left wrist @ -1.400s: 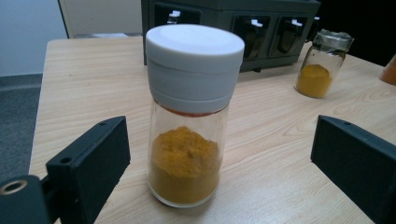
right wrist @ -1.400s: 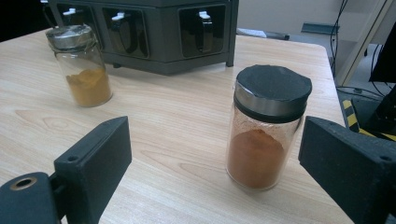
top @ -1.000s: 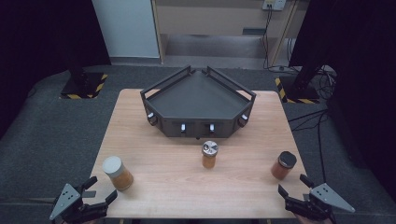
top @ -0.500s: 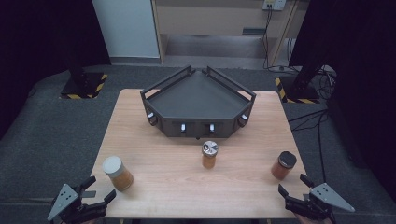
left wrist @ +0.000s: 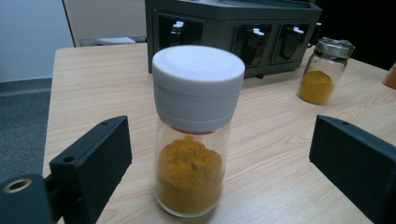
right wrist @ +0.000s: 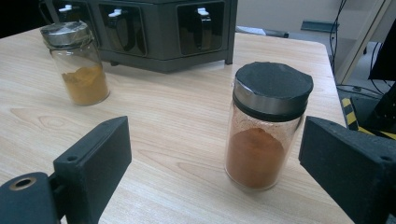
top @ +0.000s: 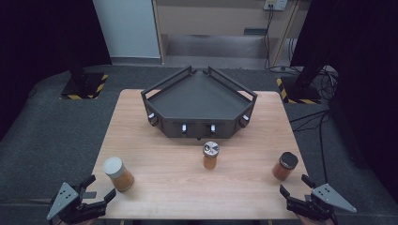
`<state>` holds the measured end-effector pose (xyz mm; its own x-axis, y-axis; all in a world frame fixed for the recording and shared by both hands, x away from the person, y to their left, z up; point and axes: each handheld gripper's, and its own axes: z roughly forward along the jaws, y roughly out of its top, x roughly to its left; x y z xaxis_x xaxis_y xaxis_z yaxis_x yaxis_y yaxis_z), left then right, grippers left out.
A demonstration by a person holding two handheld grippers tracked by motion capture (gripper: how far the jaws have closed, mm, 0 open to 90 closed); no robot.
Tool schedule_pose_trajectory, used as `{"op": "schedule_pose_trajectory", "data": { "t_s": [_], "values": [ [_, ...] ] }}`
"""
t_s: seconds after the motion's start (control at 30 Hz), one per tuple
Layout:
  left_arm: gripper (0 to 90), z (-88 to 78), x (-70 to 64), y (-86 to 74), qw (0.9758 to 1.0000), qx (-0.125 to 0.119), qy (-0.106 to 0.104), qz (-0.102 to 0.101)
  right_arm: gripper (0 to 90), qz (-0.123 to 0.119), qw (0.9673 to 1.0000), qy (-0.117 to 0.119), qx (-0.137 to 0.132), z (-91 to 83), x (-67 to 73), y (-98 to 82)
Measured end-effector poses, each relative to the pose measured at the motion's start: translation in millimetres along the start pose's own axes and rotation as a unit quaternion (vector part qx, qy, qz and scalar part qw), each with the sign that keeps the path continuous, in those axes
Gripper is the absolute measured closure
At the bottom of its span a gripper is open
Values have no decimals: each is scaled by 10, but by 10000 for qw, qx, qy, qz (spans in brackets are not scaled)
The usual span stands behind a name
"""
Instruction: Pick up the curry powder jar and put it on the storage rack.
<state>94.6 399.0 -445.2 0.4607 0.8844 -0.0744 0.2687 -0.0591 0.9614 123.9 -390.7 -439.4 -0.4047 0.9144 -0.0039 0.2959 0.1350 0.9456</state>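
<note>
White-capped jar [left wrist: 196, 135] at the desk's [top: 187, 187] near-left corner and black-capped jar [right wrist: 268, 126] at its near-right, glass, rigid, smooth, breakable, likely light, best gripped below the caps, are framed untouched by spread left fingers [left wrist: 91, 163] and right fingers [right wrist: 93, 161].

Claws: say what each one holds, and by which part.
Nothing is held. The left claw stands open around the white-lidded jar; the right claw open before the black-lidded jar.
</note>
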Motion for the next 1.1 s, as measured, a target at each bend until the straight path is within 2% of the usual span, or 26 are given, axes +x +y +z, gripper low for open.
{"op": "schedule_pose_trajectory", "data": {
  "t_s": [0.1, 0.3, 0.57, 1.1],
  "values": [
    [50, -9, 27, 54, 10000, 8, -62, -26, 93, -5, 10000, 2, 0, -1, 1, 1],
    [52, -4, 58, 199, 9999, 112, -68, 94, 93, -11, 10000, 0, 6, -2, 1, 4],
    [56, 79, 140, 322, 9994, 291, -163, 120, 93, -15, 10000, -3, -6, -2, 3, 1],
    [69, 303, 278, 395, 9985, 408, -370, 43, 94, -20, 10000, 2, 1, -4, 3, 4]
  ]
}}
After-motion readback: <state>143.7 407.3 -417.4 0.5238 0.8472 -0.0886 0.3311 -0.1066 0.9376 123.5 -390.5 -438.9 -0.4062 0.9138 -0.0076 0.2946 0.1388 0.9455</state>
